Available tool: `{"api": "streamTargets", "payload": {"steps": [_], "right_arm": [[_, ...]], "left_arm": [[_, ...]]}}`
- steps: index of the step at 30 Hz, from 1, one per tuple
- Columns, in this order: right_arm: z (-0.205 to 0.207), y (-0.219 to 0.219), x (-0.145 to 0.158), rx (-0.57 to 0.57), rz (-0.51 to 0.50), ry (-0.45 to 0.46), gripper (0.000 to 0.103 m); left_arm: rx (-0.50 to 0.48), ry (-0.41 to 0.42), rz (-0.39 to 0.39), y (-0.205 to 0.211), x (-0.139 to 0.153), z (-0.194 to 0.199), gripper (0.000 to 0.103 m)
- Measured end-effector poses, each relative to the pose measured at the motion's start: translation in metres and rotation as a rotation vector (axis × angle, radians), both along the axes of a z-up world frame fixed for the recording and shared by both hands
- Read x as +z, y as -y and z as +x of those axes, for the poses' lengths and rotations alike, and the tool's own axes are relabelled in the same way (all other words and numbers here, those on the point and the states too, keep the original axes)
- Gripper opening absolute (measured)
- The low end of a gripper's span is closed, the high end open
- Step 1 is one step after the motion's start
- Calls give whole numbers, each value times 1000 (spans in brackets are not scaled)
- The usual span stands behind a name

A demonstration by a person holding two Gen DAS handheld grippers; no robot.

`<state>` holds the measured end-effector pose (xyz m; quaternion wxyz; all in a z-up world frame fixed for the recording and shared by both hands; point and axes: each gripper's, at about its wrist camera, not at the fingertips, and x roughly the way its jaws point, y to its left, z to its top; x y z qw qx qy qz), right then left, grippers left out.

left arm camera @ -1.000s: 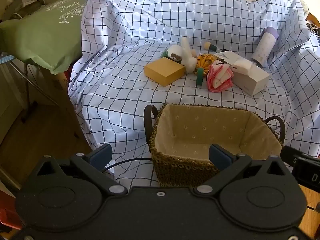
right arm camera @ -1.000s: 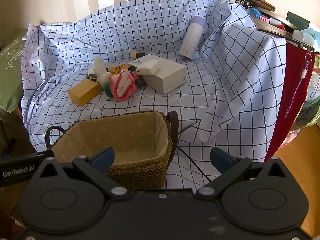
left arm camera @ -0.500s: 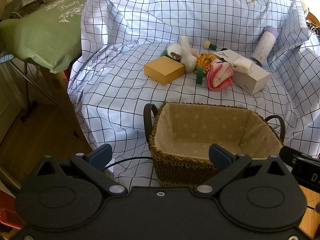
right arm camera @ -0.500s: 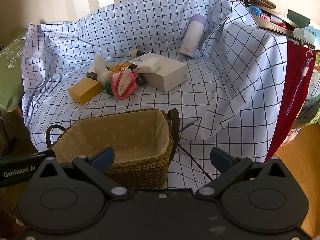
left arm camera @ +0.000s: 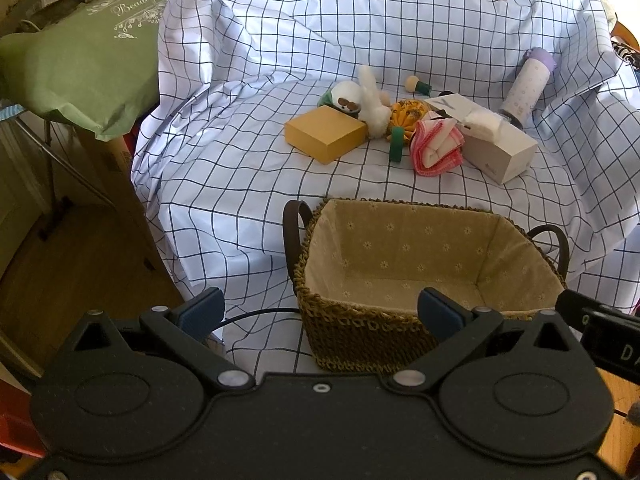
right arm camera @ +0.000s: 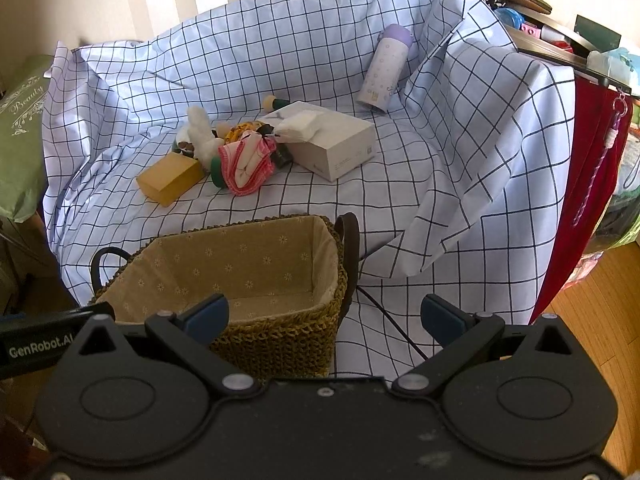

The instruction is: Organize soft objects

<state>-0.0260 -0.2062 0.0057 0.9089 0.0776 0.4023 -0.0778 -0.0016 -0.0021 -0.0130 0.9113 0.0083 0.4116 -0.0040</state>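
A woven basket (left arm camera: 360, 336) (right arm camera: 280, 344) with a tan lining stands empty at the near edge of the checked cloth. Behind it lie a pink folded cloth (left arm camera: 437, 148) (right arm camera: 246, 166), a white plush rabbit (left arm camera: 374, 108) (right arm camera: 202, 136), a round white plush (left arm camera: 346, 96) and an orange knitted toy (left arm camera: 408, 114). My left gripper (left arm camera: 320, 312) is open and empty, in front of the basket's left corner. My right gripper (right arm camera: 325, 318) is open and empty, in front of the basket's right corner.
A yellow box (left arm camera: 326, 138) (right arm camera: 170, 178), a white tissue box (left arm camera: 496, 148) (right arm camera: 332, 146) and a lilac bottle (left arm camera: 526, 88) (right arm camera: 384, 68) lie among the toys. A green bag (left arm camera: 80, 52) hangs to the left. A red cloth (right arm camera: 580, 200) hangs to the right.
Both grippers have drawn back and up a little, so the basket and the pile sit slightly lower in view. Nothing was taken hold of.
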Motion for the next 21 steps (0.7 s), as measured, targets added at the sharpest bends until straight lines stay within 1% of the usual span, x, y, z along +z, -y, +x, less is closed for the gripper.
{"api": "streamTargets", "payload": {"steps": [11, 16, 21], "right_arm": [[2, 2, -1, -9, 10, -9, 103], [3, 6, 0, -22, 13, -6, 103], [8, 13, -2, -53, 13, 2, 103]], "left_arm": [[-5, -10, -22, -1, 0, 0, 100], [-4, 16, -61, -5, 2, -1, 99], [23, 59, -89, -9, 5, 0, 99]]}}
